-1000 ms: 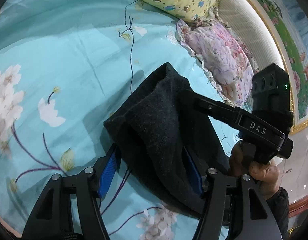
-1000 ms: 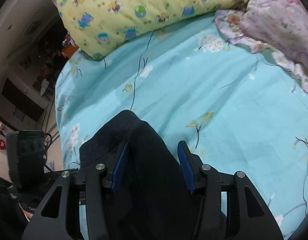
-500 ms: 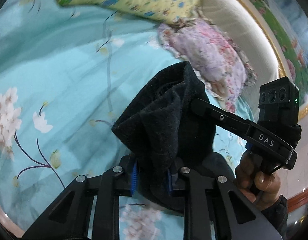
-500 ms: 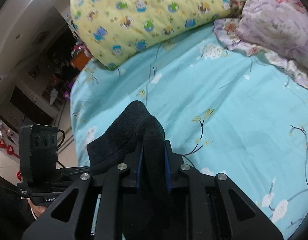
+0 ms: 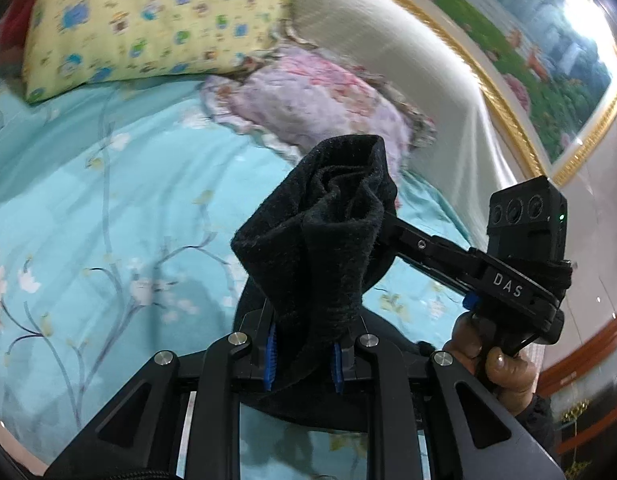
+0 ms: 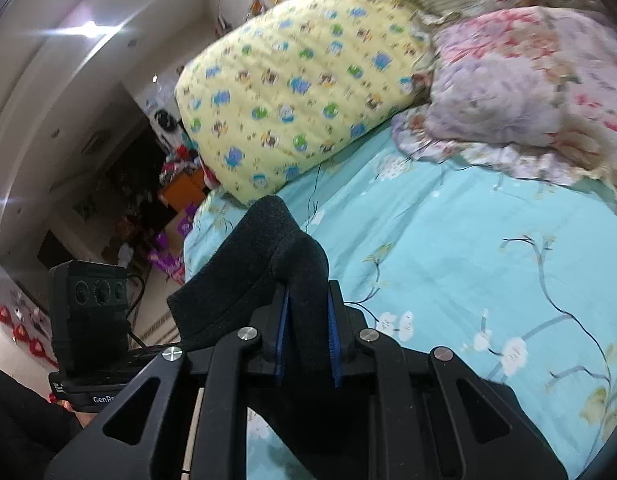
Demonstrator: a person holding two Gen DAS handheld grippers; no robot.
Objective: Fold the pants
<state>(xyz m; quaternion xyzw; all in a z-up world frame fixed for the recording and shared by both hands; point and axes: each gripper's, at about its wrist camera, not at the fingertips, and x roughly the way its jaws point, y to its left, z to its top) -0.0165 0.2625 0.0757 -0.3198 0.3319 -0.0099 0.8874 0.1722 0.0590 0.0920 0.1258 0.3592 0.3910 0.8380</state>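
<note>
Now both grippers pinch one pair of black pants (image 5: 320,248), lifted above the sheet (image 5: 108,200). Seen from the left wrist, the left gripper (image 5: 302,354) has its two blue pads pressed onto a bunched fold that rises toward 12 o'clock. At 3 o'clock the right gripper (image 5: 392,226) reaches in, its tip buried in the cloth, with one hand (image 5: 496,368) on its handle. From the right wrist, the right gripper (image 6: 307,340) likewise clamps a fold of pants (image 6: 268,264) between two blue pads; the left gripper's body sits at 9 o'clock. Two pillows lie ahead: one yellow pillow (image 6: 300,84) at 12 o'clock and one pink pillow (image 6: 520,88) at 2 o'clock, both somewhat blurred. Below, the pants seem to hang loose.
</note>
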